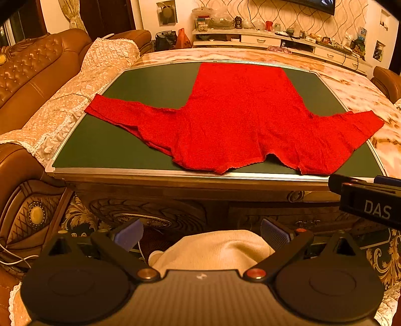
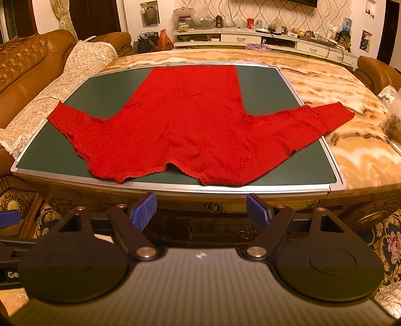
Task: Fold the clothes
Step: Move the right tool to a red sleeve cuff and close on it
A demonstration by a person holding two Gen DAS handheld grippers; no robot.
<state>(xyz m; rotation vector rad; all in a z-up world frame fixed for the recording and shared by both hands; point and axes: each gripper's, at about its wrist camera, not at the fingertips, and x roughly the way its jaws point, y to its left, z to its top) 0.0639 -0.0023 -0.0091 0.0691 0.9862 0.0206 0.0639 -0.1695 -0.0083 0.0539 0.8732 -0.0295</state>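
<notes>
A red garment [image 1: 235, 117] is spread flat on the table [image 1: 140, 150]; both grippers' jaws, left gripper [image 1: 200, 234] and right gripper [image 2: 201, 209], are held wide open and empty before the table's near edge.

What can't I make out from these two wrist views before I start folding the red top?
- Red top: both views show only its upper face, so front or back cannot be told.
- Right gripper: the left wrist view's right edge cuts it off.
- Left gripper: only a blue tip reaches the right wrist view.
- Shelf clutter: too small to identify.

A marble-topped table [image 2: 351, 160] carries a green board [image 2: 270, 82] (metal-framed), seemingly flat, under a red garment [image 2: 190, 125].
</notes>
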